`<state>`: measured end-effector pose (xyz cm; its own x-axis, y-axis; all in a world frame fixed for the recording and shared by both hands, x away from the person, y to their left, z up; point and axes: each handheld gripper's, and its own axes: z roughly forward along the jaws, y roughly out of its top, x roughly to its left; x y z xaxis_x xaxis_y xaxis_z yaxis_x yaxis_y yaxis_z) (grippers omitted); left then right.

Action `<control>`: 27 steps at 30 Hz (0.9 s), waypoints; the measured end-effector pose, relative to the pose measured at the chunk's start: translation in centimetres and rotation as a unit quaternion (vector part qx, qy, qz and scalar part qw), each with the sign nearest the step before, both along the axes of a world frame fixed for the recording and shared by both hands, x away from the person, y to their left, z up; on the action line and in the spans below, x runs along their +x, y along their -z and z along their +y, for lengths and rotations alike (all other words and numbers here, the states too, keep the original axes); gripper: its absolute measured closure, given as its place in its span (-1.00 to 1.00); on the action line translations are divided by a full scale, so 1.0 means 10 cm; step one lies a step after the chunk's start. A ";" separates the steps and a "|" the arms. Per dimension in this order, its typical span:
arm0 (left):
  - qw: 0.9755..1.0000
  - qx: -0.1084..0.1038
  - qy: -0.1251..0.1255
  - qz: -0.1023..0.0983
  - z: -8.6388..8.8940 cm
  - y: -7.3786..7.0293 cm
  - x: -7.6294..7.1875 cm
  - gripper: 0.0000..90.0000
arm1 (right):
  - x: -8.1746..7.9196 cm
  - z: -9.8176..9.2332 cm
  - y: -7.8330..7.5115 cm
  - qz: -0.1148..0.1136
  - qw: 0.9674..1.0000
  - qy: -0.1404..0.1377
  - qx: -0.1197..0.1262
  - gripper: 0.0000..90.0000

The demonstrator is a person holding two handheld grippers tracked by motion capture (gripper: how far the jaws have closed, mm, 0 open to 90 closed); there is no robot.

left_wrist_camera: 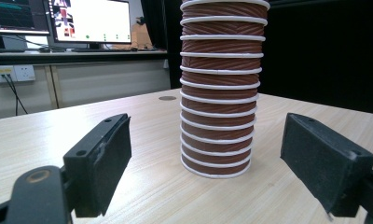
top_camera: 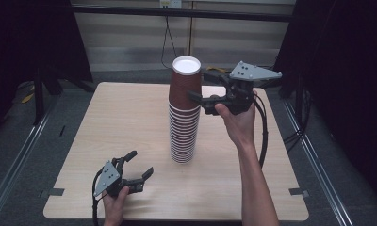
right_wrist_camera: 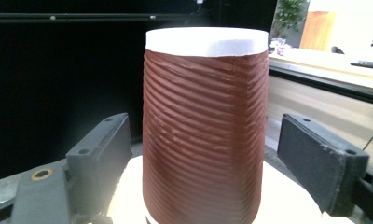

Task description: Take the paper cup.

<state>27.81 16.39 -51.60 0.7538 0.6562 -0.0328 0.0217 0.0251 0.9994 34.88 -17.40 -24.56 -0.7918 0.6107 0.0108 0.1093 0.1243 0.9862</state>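
A tall stack of upside-down brown ribbed paper cups (top_camera: 184,132) with white rims stands at the middle of the wooden table (top_camera: 106,122). The stack's top cup (top_camera: 185,84) shows its white base upward. My right gripper (top_camera: 199,84) is raised level with that top cup (right_wrist_camera: 203,140), one jaw on each side. A narrow gap shows between each pad and the cup wall, so the gripper is open. My left gripper (top_camera: 140,163) rests low near the table's front left, open and holding nothing. It faces the stack's lower cups (left_wrist_camera: 219,93), which stand well beyond its pads (left_wrist_camera: 105,158).
Bare tabletop surrounds the stack on all sides. Black cables (top_camera: 263,132) trail from the right gripper past the person's forearm. A dark frame rail (top_camera: 177,12) crosses behind the table. Monitors (left_wrist_camera: 89,21) stand on a desk in the left gripper view.
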 end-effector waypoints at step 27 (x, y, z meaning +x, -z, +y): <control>1.000 -0.001 0.002 0.000 0.00 0.00 0.00 -0.65 | 0.32 0.30 -0.14 0.035 0.998 -0.021 -0.040 -0.61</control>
